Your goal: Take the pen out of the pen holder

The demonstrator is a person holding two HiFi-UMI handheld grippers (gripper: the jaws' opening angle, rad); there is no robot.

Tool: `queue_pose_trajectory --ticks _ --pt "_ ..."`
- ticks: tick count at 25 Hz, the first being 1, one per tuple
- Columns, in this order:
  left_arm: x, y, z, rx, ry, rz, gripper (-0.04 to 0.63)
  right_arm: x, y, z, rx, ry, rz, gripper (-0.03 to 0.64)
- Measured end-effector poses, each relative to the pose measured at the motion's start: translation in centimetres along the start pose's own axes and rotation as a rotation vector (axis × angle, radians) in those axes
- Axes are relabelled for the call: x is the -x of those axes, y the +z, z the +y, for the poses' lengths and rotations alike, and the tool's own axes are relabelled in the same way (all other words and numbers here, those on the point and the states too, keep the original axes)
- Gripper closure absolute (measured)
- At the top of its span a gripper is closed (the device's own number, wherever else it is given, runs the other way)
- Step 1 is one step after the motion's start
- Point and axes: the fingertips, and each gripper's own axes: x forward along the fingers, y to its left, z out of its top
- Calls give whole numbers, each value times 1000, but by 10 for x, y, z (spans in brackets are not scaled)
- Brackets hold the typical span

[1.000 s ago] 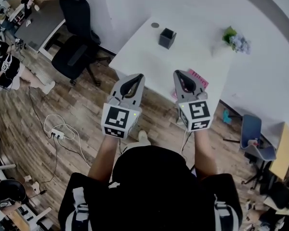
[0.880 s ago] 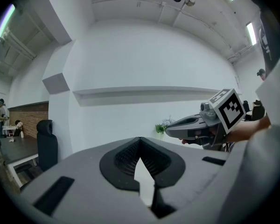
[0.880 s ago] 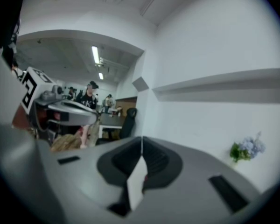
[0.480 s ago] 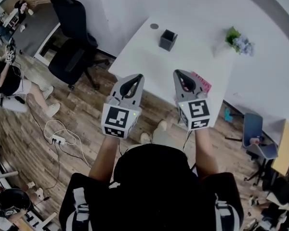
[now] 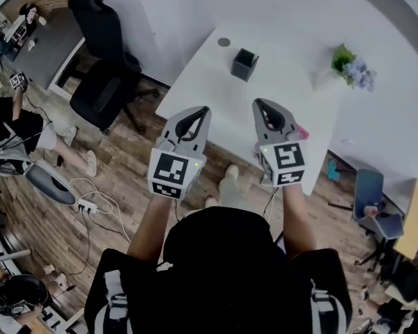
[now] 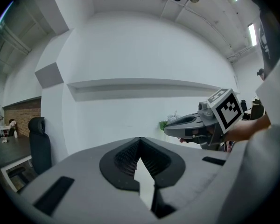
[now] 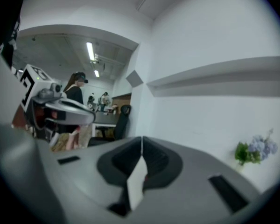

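Observation:
A black square pen holder (image 5: 244, 64) stands near the far side of the white table (image 5: 216, 103); no pen shows in it from here. My left gripper (image 5: 203, 109) and right gripper (image 5: 258, 103) are side by side over the table's near edge, pointing at the holder and well short of it. Both are shut with nothing between the jaws. The left gripper view has its jaws (image 6: 140, 139) meeting at the tips, with the right gripper (image 6: 196, 122) alongside. In the right gripper view the jaws (image 7: 141, 138) are likewise closed.
A small potted plant (image 5: 350, 67) sits at the table's far right corner, and something pink (image 5: 301, 132) lies by the right gripper. A round grommet (image 5: 224, 42) is behind the holder. A black office chair (image 5: 101, 68) stands left of the table. Cables (image 5: 90, 200) lie on the wooden floor.
Both grippers have moved forward together, from over the floor to over the table's near edge. The pink item is now mostly hidden behind the right gripper.

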Motion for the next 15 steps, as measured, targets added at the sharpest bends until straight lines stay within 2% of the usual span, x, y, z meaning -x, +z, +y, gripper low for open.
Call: queue_pose_trajectory --ticks 3,7,15 --pt "-19 1 9 -4 1 8 575 -16 0 -12 -8 4 -1 581" --pt "-50 5 14 -47 -2 21 575 -39 -1 -35 -19 4 -1 581" --pt "-112 11 30 -28 -10 27 575 -81 -7 -78 -42 14 6 581"
